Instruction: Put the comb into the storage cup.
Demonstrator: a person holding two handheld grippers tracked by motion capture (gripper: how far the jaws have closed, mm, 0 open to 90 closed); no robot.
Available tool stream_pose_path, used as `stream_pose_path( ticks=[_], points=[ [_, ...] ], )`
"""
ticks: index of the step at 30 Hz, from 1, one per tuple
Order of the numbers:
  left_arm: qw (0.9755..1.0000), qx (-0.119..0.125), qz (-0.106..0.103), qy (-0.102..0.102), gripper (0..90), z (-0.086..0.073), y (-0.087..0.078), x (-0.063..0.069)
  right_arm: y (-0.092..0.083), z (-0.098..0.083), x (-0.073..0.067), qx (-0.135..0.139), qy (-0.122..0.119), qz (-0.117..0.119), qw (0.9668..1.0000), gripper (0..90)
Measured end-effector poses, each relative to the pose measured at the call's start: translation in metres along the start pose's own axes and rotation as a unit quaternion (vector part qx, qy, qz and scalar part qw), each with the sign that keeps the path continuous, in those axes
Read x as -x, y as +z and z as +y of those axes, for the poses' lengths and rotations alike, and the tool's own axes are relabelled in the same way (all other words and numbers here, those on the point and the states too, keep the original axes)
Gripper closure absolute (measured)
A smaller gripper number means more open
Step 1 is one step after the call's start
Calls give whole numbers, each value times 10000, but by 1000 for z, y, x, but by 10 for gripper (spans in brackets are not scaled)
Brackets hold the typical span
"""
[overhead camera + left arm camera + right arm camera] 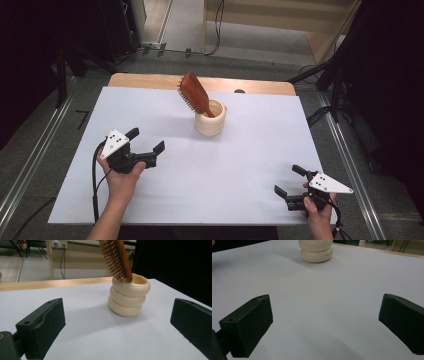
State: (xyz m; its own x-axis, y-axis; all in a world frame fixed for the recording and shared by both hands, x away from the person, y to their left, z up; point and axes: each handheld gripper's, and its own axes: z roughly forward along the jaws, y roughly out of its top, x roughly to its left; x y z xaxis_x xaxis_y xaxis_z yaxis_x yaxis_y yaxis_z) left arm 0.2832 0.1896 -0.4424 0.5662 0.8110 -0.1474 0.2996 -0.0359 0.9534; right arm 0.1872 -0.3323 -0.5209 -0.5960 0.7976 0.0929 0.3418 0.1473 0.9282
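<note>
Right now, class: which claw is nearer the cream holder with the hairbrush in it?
Left. The left claw sits open, left of the cream holder and a little nearer the person. The right claw sits open farther off, near the table's front right corner.

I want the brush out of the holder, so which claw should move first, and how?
Probably ease the left claw forward toward the hairbrush. It is open and the nearer one, facing the cream holder, where the brush leans handle-down with its head sticking out. The right claw is open too, but farther off.
</note>
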Motion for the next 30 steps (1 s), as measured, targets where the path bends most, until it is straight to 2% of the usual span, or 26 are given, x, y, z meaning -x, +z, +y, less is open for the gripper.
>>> stream_pose_path(
  ticks=[13, 30],
  points=[
    [9999, -75, 146, 0, 0, -16, -23, -8, 0, 0, 0, -5, 2, -19, 10000, 0],
    [9993, -193, 320, -45, 0, -38, -50, -26, 1, 0, -1, 9, -17, -46, 10000, 0]
  ],
)
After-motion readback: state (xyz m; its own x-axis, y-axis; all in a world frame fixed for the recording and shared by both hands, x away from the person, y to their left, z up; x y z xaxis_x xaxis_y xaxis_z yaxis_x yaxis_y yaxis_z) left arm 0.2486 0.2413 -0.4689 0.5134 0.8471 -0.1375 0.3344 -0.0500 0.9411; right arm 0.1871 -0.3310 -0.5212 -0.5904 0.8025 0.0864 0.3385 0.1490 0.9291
